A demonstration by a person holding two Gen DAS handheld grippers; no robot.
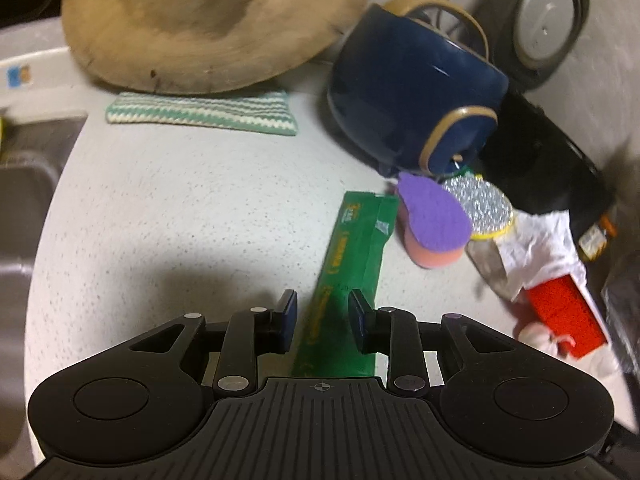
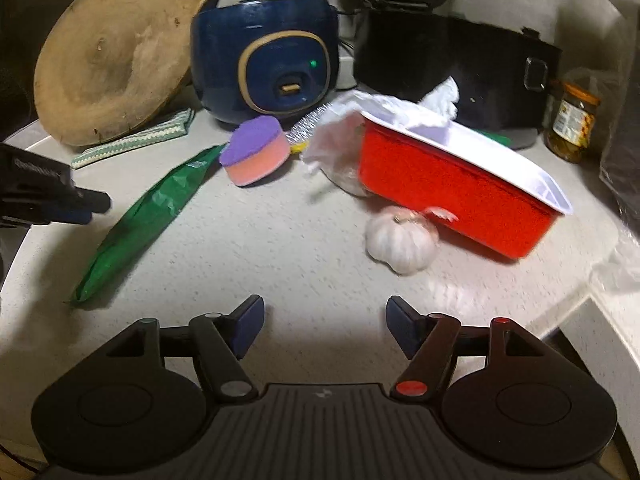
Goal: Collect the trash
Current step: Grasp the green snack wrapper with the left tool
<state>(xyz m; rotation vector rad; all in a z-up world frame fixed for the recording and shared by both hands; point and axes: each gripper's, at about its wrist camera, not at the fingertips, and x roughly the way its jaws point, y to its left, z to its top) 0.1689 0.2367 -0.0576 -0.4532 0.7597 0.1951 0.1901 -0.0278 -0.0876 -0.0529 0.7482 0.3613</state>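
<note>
A long green wrapper lies on the speckled counter; it also shows in the right wrist view. My left gripper is open with its near end between the fingers, above it. The left gripper also shows at the left edge of the right wrist view. A red tray with a white inside holds crumpled white paper; it also shows in the left wrist view. My right gripper is open and empty above bare counter.
A garlic bulb lies against the tray. A purple-topped sponge, a blue rice cooker, a black appliance, a round wooden board, a striped cloth and a jar stand behind. A sink is left.
</note>
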